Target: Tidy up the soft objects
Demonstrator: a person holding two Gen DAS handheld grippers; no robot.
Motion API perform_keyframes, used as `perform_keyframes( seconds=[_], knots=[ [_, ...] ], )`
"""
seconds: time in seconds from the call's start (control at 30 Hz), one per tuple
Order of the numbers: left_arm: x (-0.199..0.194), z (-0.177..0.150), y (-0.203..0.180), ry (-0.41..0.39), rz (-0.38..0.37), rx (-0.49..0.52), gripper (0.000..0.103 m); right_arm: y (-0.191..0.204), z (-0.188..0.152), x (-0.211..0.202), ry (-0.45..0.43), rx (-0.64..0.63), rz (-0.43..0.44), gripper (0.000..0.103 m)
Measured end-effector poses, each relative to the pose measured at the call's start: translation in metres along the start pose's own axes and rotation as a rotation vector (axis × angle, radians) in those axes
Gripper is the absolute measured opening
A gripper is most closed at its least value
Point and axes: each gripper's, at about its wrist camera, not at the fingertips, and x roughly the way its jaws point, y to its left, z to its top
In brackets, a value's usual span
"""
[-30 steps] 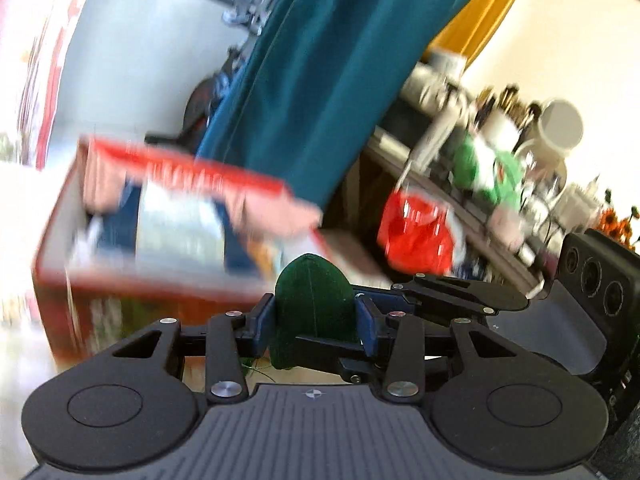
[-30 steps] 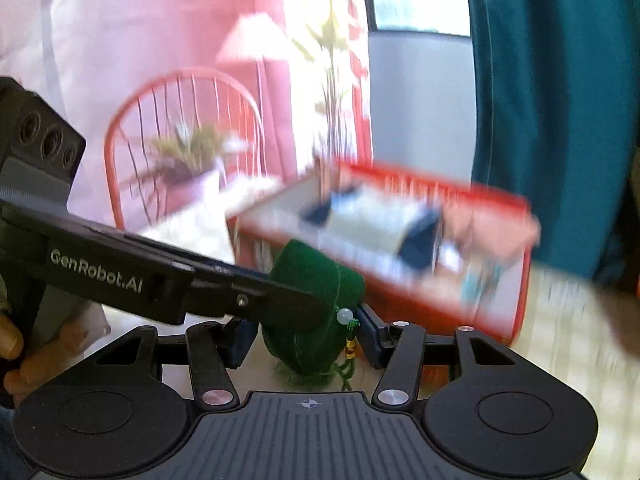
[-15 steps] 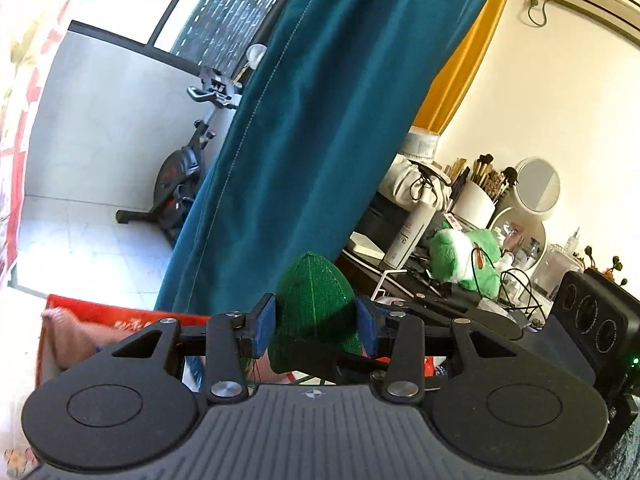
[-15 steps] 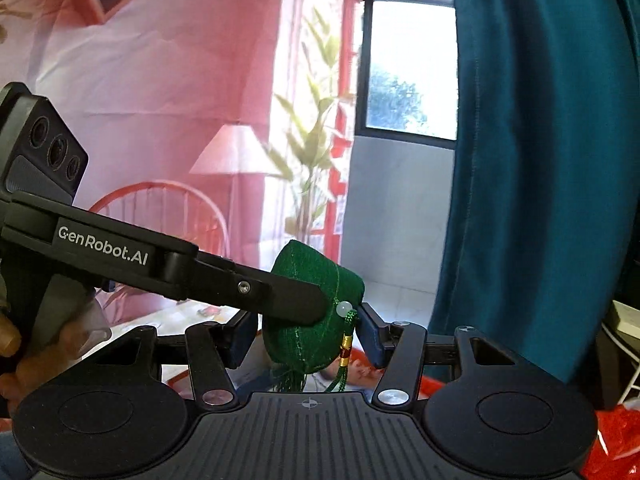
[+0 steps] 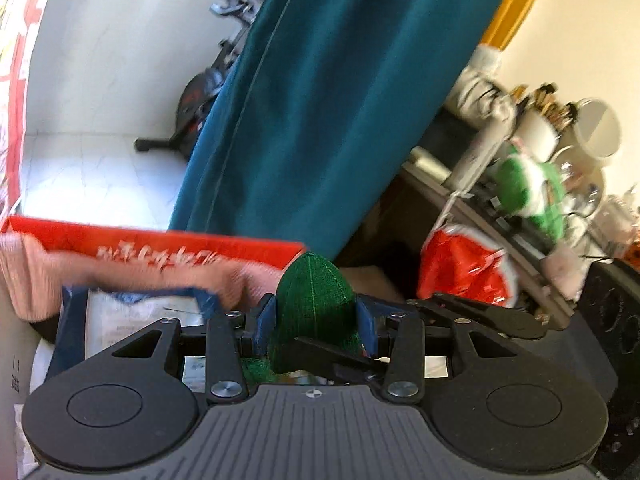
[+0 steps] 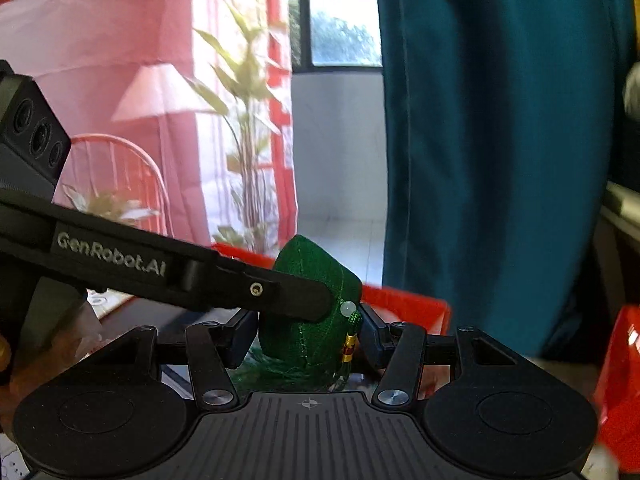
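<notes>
Green pouch, a small stitched fabric piece, sits in the left wrist view pinched between the blue pads of the left gripper, whose fingers are closed on its flanks; its rounded tip points up and away from the camera, so its long axis runs roughly upright, along the fingers. A finger of the other tool crosses in front of its lower half, which suggests both tools share the hold so the soft body does not sag or slip. Behind it lies the red box with pink cloth and a blue-edged packet inside, probably where the pouch is headed. In the right wrist view the same green pouch is clamped between the pads of the right gripper, leaning slightly right, tip upward. The left tool's black finger presses its upper face. A white bead and a gold-banded cord hang down its right side, with green tassel threads below. The box rim shows just behind.
</notes>
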Motion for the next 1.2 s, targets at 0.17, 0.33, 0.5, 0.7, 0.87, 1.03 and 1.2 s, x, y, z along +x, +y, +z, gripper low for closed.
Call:
perform_keyframes(
  seconds=[0.17,0.33,0.5,0.7,0.87,1.03,1.2],
  knots=[
    [0.016,-0.003,0.016,0.019,0.070,-0.005,0.046,-0.011,-0.017,0.024,0.044,0.039,-0.003,0.050],
    [0.007,-0.002,0.021,-0.001,0.147,0.018,0.064,-0.014,-0.023,0.031,0.081,0.032,-0.014,0.051],
    [-0.011,0.001,0.020,-0.045,0.224,0.046,0.084,-0.019,-0.025,0.027,0.107,0.039,-0.057,0.055],
    [-0.032,0.001,0.009,-0.072,0.307,0.094,0.100,-0.018,-0.024,0.014,0.104,0.032,-0.083,0.065],
    [-0.056,0.001,0.006,-0.087,0.325,0.072,0.103,-0.014,-0.018,0.001,0.084,0.039,-0.107,0.081],
    [-0.078,0.000,-0.007,-0.106,0.409,0.127,0.103,-0.009,-0.009,-0.016,0.053,0.048,-0.121,0.099],
    [-0.093,-0.004,-0.023,-0.088,0.536,0.187,0.103,-0.002,0.000,-0.038,0.016,0.079,-0.124,0.102]
  ],
)
